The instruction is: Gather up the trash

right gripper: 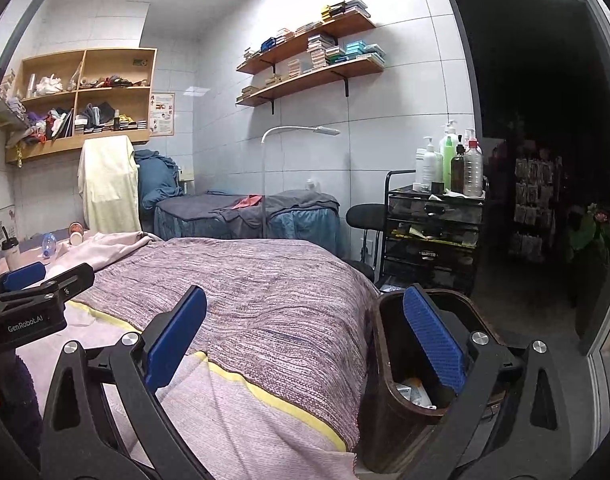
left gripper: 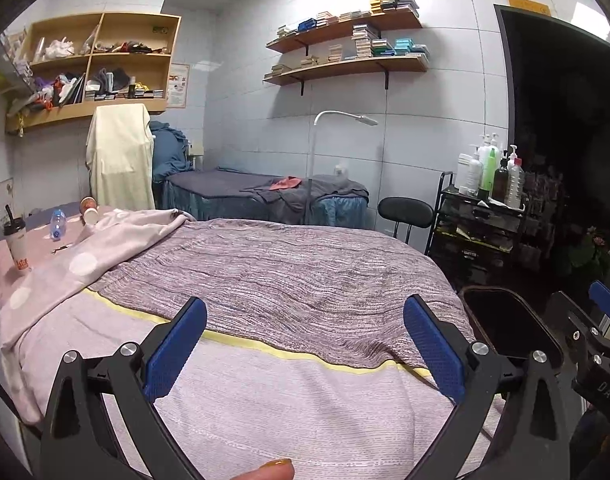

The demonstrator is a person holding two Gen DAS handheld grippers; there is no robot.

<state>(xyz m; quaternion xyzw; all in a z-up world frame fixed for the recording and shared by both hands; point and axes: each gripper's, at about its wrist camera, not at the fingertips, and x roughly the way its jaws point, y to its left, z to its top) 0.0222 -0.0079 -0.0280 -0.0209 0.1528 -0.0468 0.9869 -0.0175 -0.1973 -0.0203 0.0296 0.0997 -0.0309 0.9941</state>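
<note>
Both grippers hang over the near end of a bed [left gripper: 289,272] covered with a striped purple-grey blanket, and both are spread wide with nothing between the blue pads. The left gripper [left gripper: 305,344] is above the pale lower sheet, a fingertip [left gripper: 271,470] of the person showing at the bottom edge of its view; the right gripper [right gripper: 305,344] sits further toward the bed's right corner, its right finger in line with the open mouth of a dark brown trash bin [right gripper: 389,392] that stands on the floor just beside the bed. Some scraps lie inside the bin, too dim to make out. The trash to be gathered is at the far left end of the bed, well apart from either gripper — a lidded drink cup with a straw [left gripper: 17,246] standing upright, a clear plastic bottle with a blue cap [left gripper: 58,222] lying on its side, and two paper cups [left gripper: 89,210] tipped over by a rumpled pink spotted blanket [left gripper: 85,264]. Beyond the bed stand a second, blue-skirted bed [left gripper: 265,196], a white floor lamp [left gripper: 317,152], a black stool [left gripper: 405,210] and a black trolley [left gripper: 481,224] carrying pump bottles.
</note>
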